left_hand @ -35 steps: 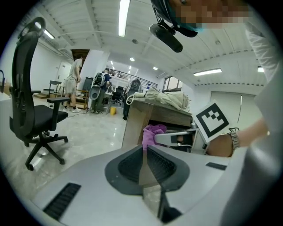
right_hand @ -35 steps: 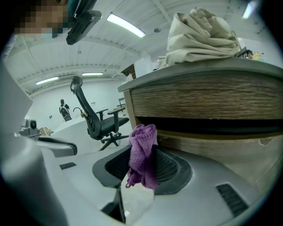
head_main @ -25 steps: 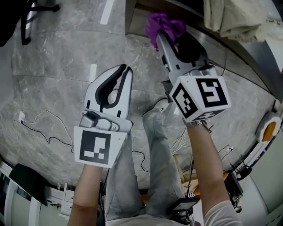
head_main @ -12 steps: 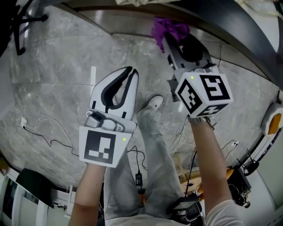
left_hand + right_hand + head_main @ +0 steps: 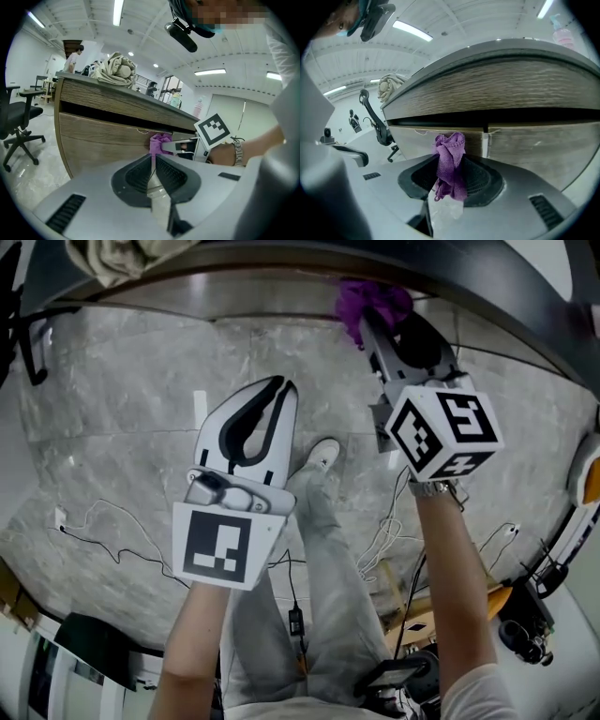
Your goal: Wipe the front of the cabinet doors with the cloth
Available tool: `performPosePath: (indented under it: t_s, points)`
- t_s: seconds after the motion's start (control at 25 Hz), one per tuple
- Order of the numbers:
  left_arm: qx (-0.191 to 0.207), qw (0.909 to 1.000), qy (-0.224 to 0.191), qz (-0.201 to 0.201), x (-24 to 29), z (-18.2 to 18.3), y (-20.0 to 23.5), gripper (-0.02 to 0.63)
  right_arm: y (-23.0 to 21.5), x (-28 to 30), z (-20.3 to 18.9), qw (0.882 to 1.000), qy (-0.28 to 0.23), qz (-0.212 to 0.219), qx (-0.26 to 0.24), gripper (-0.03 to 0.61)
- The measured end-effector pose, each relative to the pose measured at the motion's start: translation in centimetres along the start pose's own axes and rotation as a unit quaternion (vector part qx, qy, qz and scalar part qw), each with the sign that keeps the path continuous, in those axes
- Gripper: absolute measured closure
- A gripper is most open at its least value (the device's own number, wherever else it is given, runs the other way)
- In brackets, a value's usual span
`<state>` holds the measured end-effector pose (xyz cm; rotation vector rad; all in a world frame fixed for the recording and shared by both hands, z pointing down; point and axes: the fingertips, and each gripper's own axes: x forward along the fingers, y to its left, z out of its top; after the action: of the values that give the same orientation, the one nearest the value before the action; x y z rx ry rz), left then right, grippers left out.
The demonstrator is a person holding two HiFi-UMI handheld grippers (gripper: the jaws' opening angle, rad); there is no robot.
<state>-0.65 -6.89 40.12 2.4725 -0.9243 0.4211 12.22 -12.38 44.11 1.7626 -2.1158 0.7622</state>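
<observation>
Purple cloth (image 5: pixel 450 161) is bunched up and pinched between the jaws of your right hand-held gripper (image 5: pixel 449 187), with the wad poking past the tips. It sits at the vertical seam (image 5: pixel 485 140) between two wood-grain cabinet doors (image 5: pixel 534 147), near their top edge, just under the dark gap below the worktop (image 5: pixel 506 70) overhang. Can't tell if the cloth is touching the wood yet. Your left hand-held gripper (image 5: pixel 152 159) is pressed together on nothing and hangs low, out to the left, doing no work. To wipe well, press the wad flat onto the door so cloth, not plastic tips, meets the wood. Run long sideways strokes along the grain in overlapping rows from the top edge down. The wad is small, so expect many passes. The front curves, so turn your wrist to stay square to it. Mind the edges: the seam lip and the recess above the top edge could probably snag loose cloth. There is open floor (image 5: pixel 122 409) in front of the doors. An office chair (image 5: pixel 16 115) stands well off beyond the left end. Cables (image 5: pixel 112 521) lie near your feet, so watch your step when shifting sideways. A beige fabric bundle (image 5: pixel 115 70) sits on the worktop, clear of the doors.
</observation>
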Motion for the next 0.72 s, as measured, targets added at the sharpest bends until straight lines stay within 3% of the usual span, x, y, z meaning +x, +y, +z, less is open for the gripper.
performPosePath:
  t_s: [0.4, 0.56, 0.72]
  points:
    - [0.004, 0.9999, 0.003, -0.010, -0.7, -0.3, -0.2, 0.581, -3.6, -2.6, -0.4, 0.998, -0.011, -0.059, 0.028, 0.431]
    - [0.002, 1.0000, 0.001, -0.006, -1.8, -0.5, 1.6, 0.581, -1.7, -2.2, -1.4, 0.997, -0.007, -0.061, 0.037, 0.431]
    - [0.000, 1.0000, 0.002, 0.000, -3.2, -0.7, 3.8, 0.581, 2.5, -0.5, -2.4, 0.999, 0.006, -0.037, 0.029, 0.431]
